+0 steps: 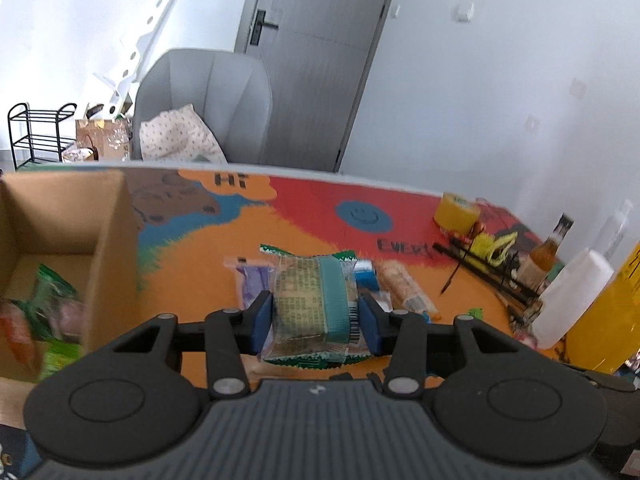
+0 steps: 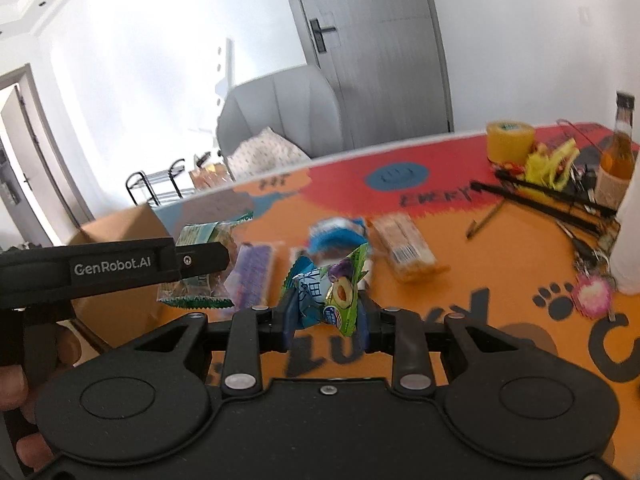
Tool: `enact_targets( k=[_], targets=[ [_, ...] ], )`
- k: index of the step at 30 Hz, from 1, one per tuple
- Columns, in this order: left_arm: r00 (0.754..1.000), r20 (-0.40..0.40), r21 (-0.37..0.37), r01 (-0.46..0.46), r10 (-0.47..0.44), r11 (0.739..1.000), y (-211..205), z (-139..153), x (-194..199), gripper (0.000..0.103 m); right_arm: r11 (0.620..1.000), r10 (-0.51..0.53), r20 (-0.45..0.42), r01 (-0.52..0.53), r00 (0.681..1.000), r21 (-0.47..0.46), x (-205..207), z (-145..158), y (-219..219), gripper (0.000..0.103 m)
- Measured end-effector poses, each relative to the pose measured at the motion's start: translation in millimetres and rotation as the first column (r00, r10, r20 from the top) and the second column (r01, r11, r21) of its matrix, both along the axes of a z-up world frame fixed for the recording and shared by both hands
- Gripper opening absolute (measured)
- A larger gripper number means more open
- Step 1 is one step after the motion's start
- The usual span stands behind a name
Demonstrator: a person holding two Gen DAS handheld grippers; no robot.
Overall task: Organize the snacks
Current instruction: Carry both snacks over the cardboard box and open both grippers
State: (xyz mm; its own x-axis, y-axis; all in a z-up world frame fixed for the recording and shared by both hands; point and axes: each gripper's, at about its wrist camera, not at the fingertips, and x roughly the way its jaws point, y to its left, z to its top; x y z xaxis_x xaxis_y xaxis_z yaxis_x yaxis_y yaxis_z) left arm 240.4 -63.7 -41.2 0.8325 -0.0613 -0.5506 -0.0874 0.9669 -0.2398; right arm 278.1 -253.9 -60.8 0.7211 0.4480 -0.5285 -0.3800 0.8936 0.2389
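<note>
I see the cardboard box [image 1: 108, 240] open at the left of the colourful table [image 1: 304, 208]. My left gripper [image 1: 316, 316] clamps a crinkly cake packet [image 1: 312, 300], light and squashy, across its middle; my right gripper [image 2: 326, 312] pinches a slippery plum candy wrapper [image 2: 332, 288].

Colourful printed orange-red surface [image 1: 312, 216]; brown cardboard box [image 1: 108, 240] frame left, yellow tape roll [image 1: 456, 210] upper right, wrapped snack packets [image 2: 404, 244] centre.

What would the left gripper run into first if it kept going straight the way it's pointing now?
Probably the blue snack packet or the purple packet on the table just past the green-banded snack pack the left gripper holds; depth is unclear.
</note>
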Motion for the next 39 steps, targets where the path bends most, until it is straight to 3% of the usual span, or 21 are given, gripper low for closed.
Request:
enact_targets(
  k=[15,31,39],
  targets=[
    [0.991,0.089,-0.025,-0.097,0.098,0.995,56,36,-39,0.045,0.992,0.112,0.092,-0.117,0.989,0.05,-15,40,55,0.028],
    [0.967,0.078,-0.056,-0.24,0.244,0.969,136,32,-74,0.045,0.966,0.245,0.109,-0.252,0.963,0.056,-27,53,128,0.028],
    [0.962,0.049,-0.074,-0.266,0.27,0.961,163,21,-81,0.045,0.959,0.277,0.096,-0.281,0.956,0.028,-33,51,158,0.028]
  ],
)
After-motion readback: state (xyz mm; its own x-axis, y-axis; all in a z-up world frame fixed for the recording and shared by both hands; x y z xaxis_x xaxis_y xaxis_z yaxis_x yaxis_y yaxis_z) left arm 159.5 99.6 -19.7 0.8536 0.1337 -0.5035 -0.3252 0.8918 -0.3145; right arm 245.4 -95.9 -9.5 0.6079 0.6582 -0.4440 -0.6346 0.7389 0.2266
